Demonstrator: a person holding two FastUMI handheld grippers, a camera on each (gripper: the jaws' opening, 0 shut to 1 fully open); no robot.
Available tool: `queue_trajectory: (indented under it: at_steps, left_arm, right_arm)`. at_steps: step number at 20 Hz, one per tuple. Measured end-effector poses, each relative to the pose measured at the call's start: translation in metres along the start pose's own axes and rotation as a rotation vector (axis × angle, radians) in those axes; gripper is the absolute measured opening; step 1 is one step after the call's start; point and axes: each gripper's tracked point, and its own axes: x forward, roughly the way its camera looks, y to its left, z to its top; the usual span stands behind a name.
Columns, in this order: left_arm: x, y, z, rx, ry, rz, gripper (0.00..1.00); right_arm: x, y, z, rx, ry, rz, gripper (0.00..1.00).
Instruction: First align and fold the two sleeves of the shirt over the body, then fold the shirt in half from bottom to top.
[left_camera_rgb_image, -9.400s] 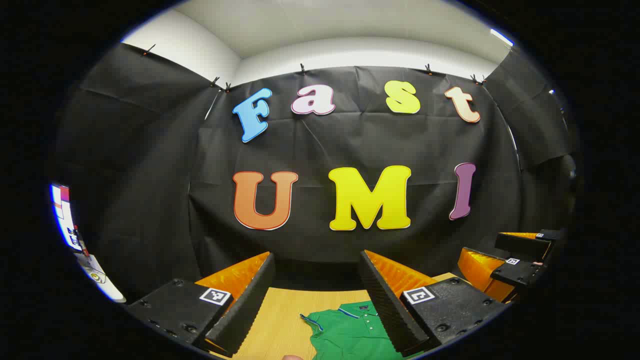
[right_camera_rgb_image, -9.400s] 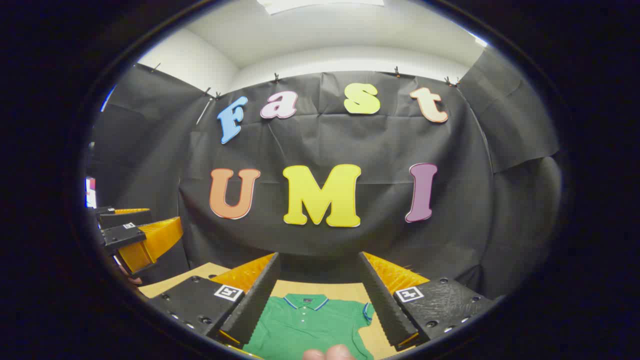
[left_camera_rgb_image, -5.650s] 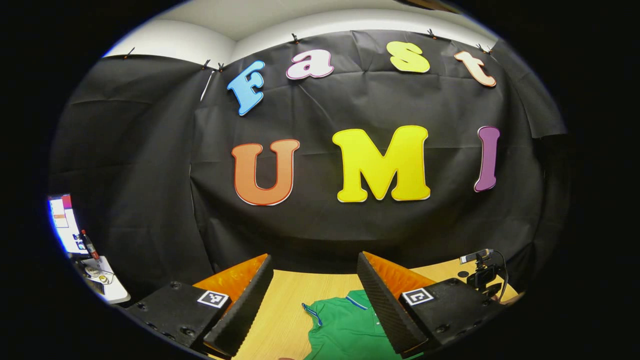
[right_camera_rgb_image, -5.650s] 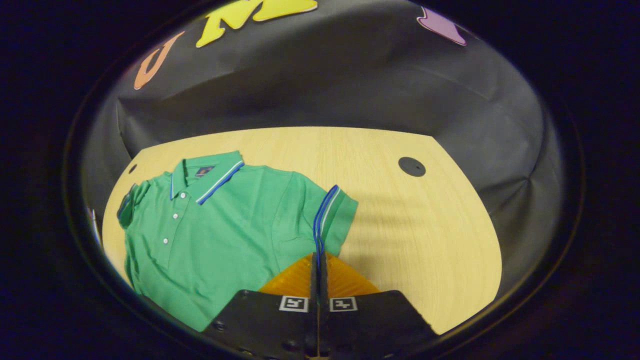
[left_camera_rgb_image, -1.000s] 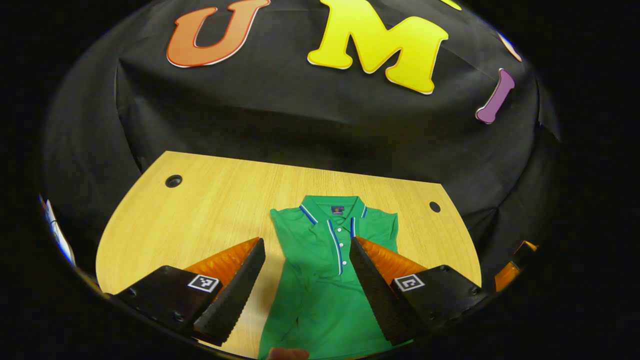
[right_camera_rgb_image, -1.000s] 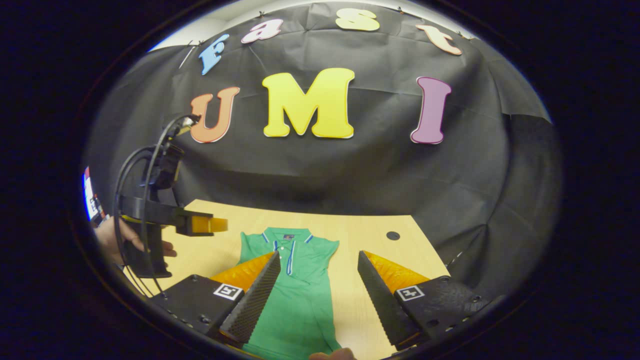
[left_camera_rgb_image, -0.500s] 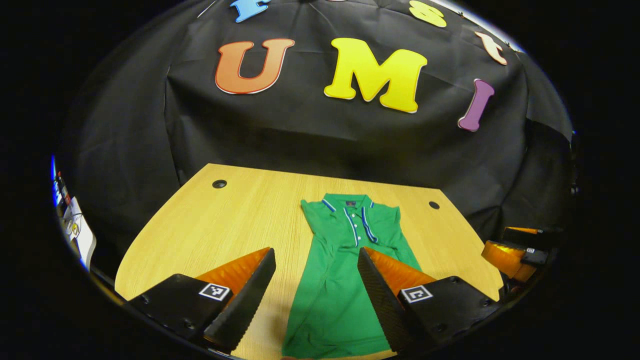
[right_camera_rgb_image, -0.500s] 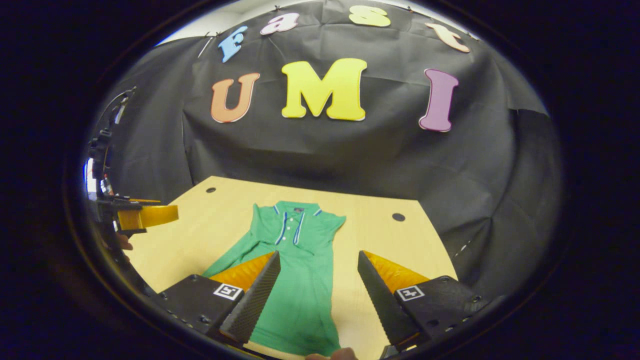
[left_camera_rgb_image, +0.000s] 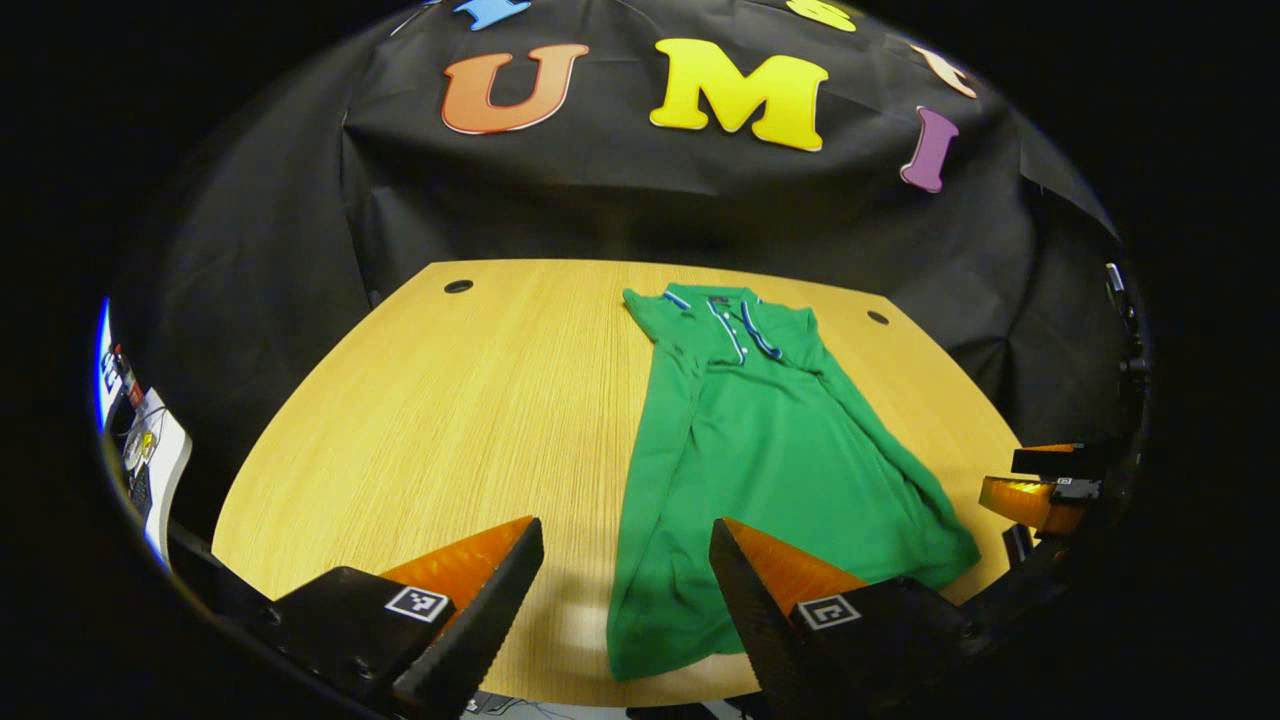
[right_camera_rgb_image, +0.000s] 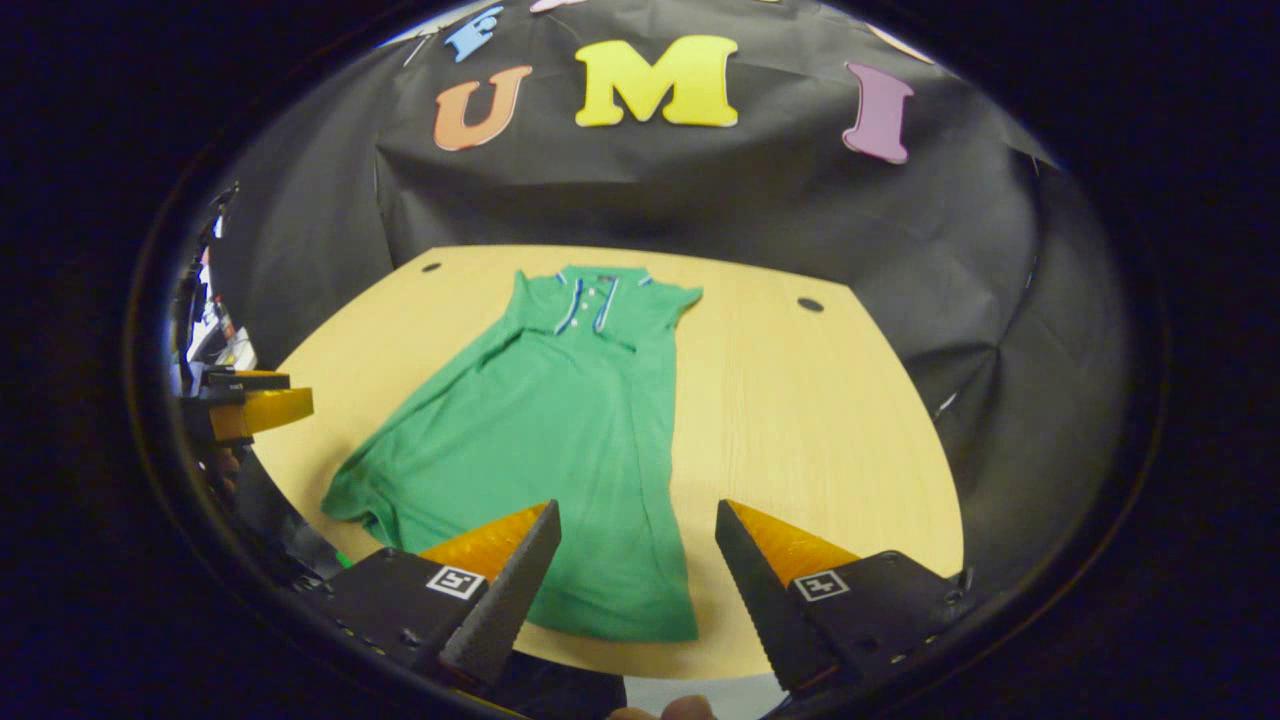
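1 green shirt (left_camera_rgb_image: 770, 440), flat on worktop (left_camera_rgb_image: 450, 400), collar toward the far wall, both sleeves folded over the body, hem at near edge. 2 claws, left claw (left_camera_rgb_image: 625, 590) and right claw (right_camera_rgb_image: 635, 560), both released, held above near edge, touching nothing.

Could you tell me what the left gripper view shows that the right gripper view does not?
Left gripper view: the right gripper at its right edge. Right gripper view: the left gripper at its left edge, plus a fingertip at the bottom. Both: the green shirt, sleeves folded in, flat on the wooden table, beyond each camera's own open fingers.
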Motion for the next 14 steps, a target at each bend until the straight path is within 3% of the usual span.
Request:
queue_trajectory:
  at_steps: [5,14]
  left_arm:
    - [0.006,0.000,-0.058,0.009,0.108,-0.029,1.00]
    - [0.035,0.000,-0.083,0.022,0.155,-0.028,1.00]
  right_arm:
    - [0.014,-0.019,-0.047,0.029,0.089,-0.039,0.96]
    - [0.041,-0.015,-0.073,0.012,0.170,-0.020,0.96]
